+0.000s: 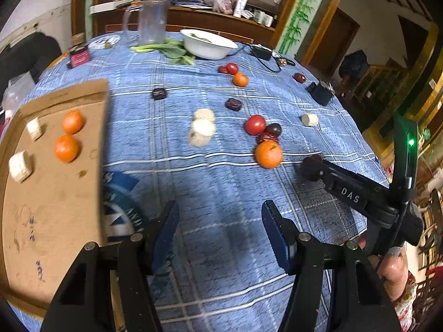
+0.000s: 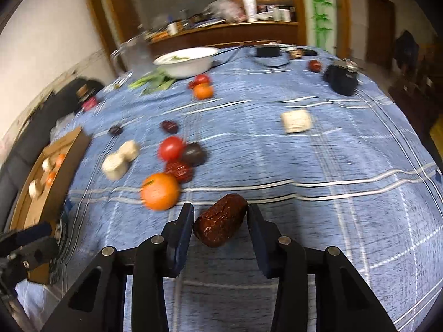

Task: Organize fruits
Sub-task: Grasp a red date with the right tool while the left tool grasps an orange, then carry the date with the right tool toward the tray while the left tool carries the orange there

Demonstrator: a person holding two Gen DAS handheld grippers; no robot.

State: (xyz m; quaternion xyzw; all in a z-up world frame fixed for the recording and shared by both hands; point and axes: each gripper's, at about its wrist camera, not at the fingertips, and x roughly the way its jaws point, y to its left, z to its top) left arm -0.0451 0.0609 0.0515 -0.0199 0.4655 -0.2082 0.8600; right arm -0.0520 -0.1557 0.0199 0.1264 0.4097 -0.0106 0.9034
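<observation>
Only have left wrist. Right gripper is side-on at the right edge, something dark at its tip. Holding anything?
Observer: Yes. In the right wrist view the right gripper is shut on a date, with both pads touching it.
Operator: Gripped square?
Observer: No. The date lies slanted across the gap, its upper end toward the right pad.
Operator: Cream lump beyond it, what is that?
Observer: A squarish block, lying alone on the cloth, touching no fruit.
</observation>
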